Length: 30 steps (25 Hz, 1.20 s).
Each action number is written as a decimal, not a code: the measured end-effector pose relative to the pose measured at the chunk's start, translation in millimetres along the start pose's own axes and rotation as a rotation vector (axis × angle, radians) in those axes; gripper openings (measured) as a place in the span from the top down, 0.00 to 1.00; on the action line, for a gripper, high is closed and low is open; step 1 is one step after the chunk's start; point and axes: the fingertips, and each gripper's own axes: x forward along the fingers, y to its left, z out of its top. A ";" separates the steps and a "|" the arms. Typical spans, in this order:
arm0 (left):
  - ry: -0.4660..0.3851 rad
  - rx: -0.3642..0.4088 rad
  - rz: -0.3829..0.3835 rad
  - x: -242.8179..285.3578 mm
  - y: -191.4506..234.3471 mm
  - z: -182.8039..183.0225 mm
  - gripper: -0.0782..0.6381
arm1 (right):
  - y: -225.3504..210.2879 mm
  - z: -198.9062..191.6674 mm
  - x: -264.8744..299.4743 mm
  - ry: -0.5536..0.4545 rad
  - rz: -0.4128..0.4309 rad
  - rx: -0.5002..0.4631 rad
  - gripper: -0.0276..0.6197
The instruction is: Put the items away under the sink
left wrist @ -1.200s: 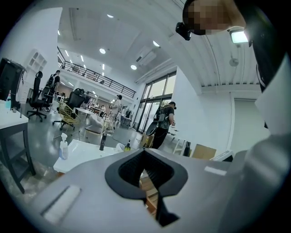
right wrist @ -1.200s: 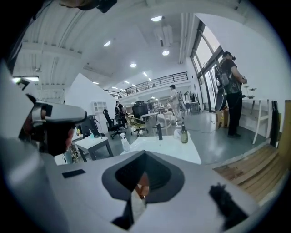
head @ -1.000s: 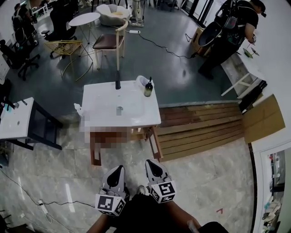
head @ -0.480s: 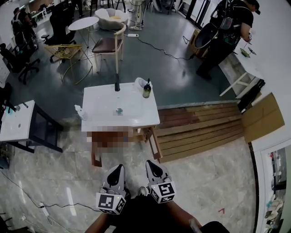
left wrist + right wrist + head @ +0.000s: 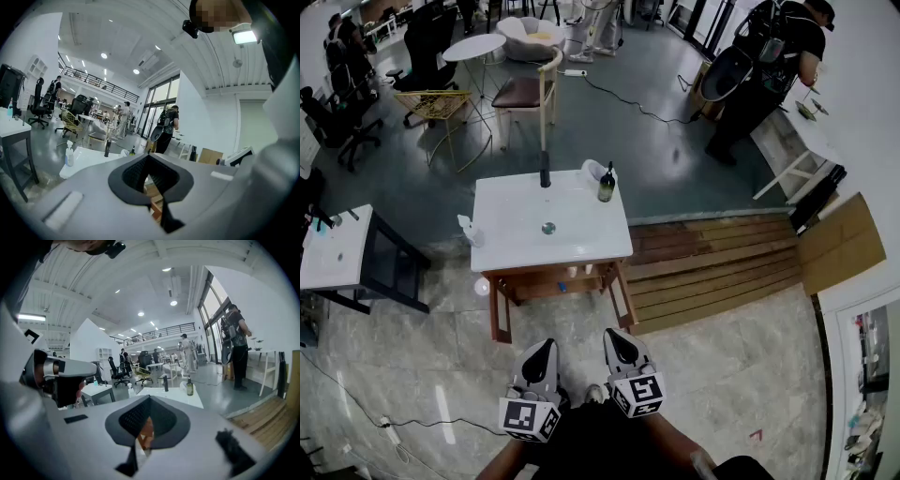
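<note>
Atop the sink the dark bottle stands upright; left gripper and right gripper are pressed together.

White sink tabletop on a wooden frame, standing on a tiled floor.
A black faucet stands at the far edge. A dark bottle stands at the far right corner, just beside a crumpled white item. A clear pump bottle stands at the left edge. Small items sit on the wooden shelf below.
</note>
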 end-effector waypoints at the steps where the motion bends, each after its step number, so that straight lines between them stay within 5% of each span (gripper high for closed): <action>1: -0.001 0.003 -0.002 -0.2 2.1 0.7 0.88 | 1.8 0.0 2.6 0.001 0.002 -0.001 0.93; 15: -0.050 0.024 0.029 -25.0 88.4 24.6 0.88 | 68.1 20.7 70.6 -0.039 0.055 -0.043 0.93; 30: -0.117 0.019 0.203 -48.5 193.9 55.1 0.88 | 144.9 44.1 169.6 -0.072 0.207 -0.099 0.94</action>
